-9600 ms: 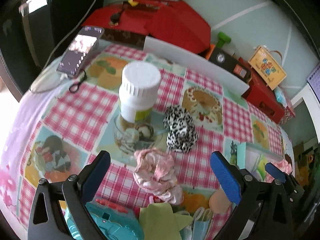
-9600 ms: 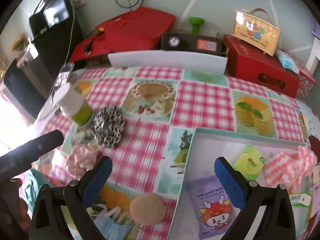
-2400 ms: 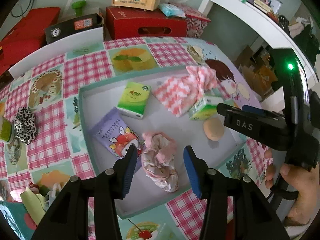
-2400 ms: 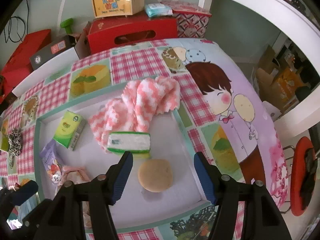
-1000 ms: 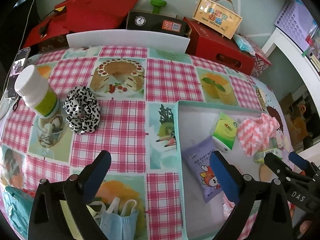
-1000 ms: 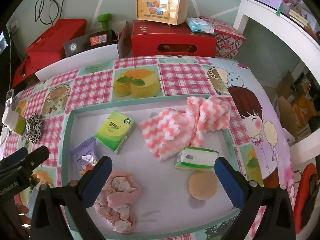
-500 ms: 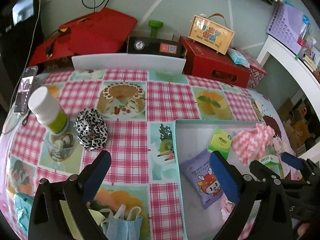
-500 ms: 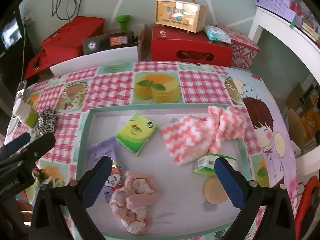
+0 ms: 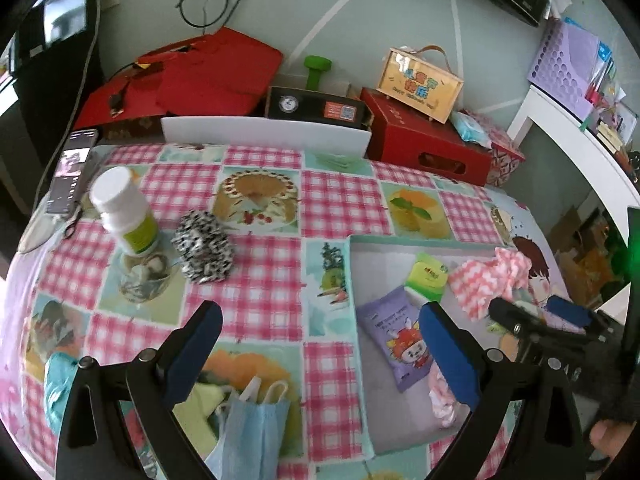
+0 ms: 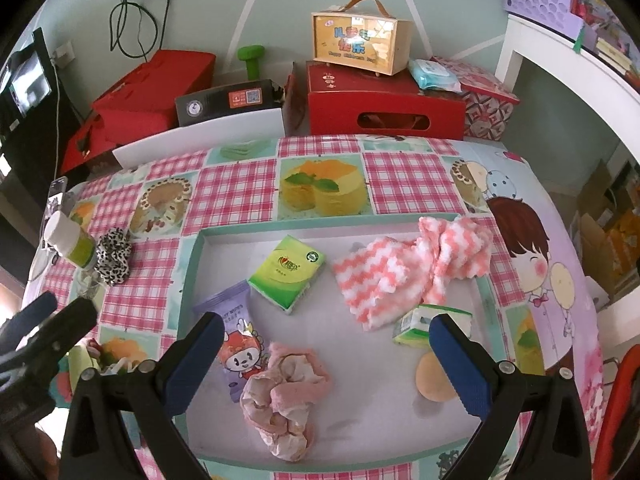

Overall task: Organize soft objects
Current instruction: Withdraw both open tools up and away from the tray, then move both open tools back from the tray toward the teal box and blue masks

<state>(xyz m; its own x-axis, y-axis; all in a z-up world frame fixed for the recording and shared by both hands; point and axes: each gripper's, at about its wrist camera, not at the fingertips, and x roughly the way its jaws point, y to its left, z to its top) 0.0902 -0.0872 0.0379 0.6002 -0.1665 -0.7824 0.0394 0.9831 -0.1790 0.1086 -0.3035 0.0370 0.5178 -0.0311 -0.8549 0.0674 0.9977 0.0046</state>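
Observation:
A shallow grey tray (image 10: 192, 280) with a teal rim lies on the tablecloth. In it rest a crumpled pink cloth (image 10: 282, 392), a pink-and-white knit cloth (image 10: 404, 268), a green tissue pack (image 10: 286, 274), a purple wipes packet (image 10: 236, 340), a small green-white pack (image 10: 416, 326) and a round beige puff (image 10: 430, 376). My right gripper (image 10: 324, 356) hangs open over the tray, holding nothing. My left gripper (image 9: 316, 346) is open above the tablecloth at the tray's left rim (image 9: 354, 304). A leopard-print scrunchie (image 9: 204, 252) and a blue face mask (image 9: 248, 424) lie outside the tray.
A white bottle (image 9: 124, 212) stands on a glass dish (image 9: 142, 280) next to the scrunchie. A phone (image 9: 70, 176) lies at the far left edge. Red boxes (image 10: 384, 106), a black box (image 9: 316, 108) and a white board (image 9: 264, 136) line the table's back. A turquoise object (image 9: 58, 384) sits near left.
Both grippers let go of the pink cloth and the beige puff in the tray, opened wide and drew back. The left gripper swung left toward the scrunchie side.

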